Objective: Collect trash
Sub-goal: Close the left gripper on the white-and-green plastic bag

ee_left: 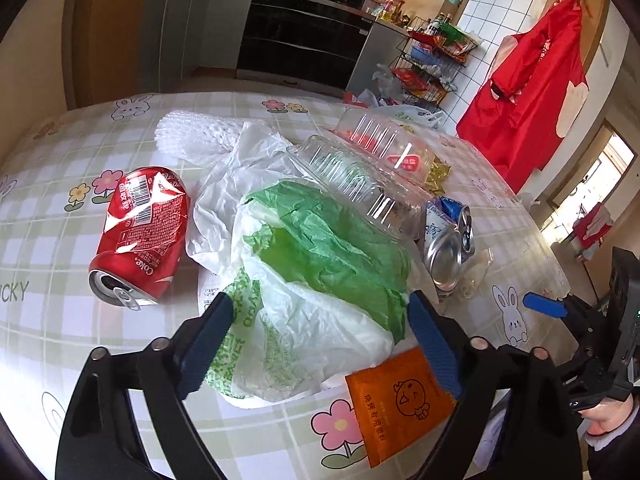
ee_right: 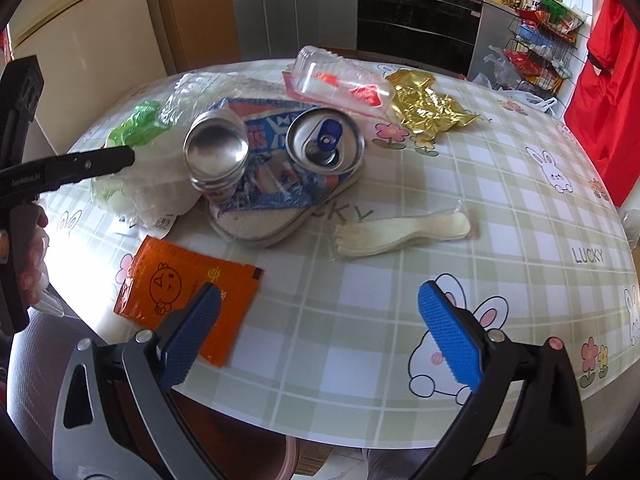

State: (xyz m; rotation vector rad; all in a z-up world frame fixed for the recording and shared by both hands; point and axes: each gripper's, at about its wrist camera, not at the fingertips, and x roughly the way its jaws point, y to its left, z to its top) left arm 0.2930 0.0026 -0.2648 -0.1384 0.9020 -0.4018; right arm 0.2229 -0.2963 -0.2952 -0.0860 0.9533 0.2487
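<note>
A round table point(ee_right: 400, 320) under a checked cloth with rabbits and flowers carries all the trash. Largest on it is the crumpled white and green plastic bag point(ee_left: 320, 264), lying near the table's near edge; the left gripper point(ee_left: 320, 340) hovers low over it with its blue-padded jaws spread wide, one on each side of the bag, clamping nothing. Behind the bag sits a clear plastic clamshell box point(ee_left: 360, 172), and to its left a dented red Coke can point(ee_left: 144, 232) lies on its side. A crushed blue and white can point(ee_right: 276, 160) (folded so both its ends face up) rests right of the bag, with crumpled gold foil point(ee_right: 428, 108) beyond it. A wrapped set of pale plastic cutlery point(ee_right: 400, 232) lies apart toward the right. An orange sauce packet point(ee_right: 180, 292) lies flat at the table's edge, partly under the left finger of the right gripper point(ee_right: 320, 316), which is held level just above the cloth, jaws wide apart and empty.
</note>
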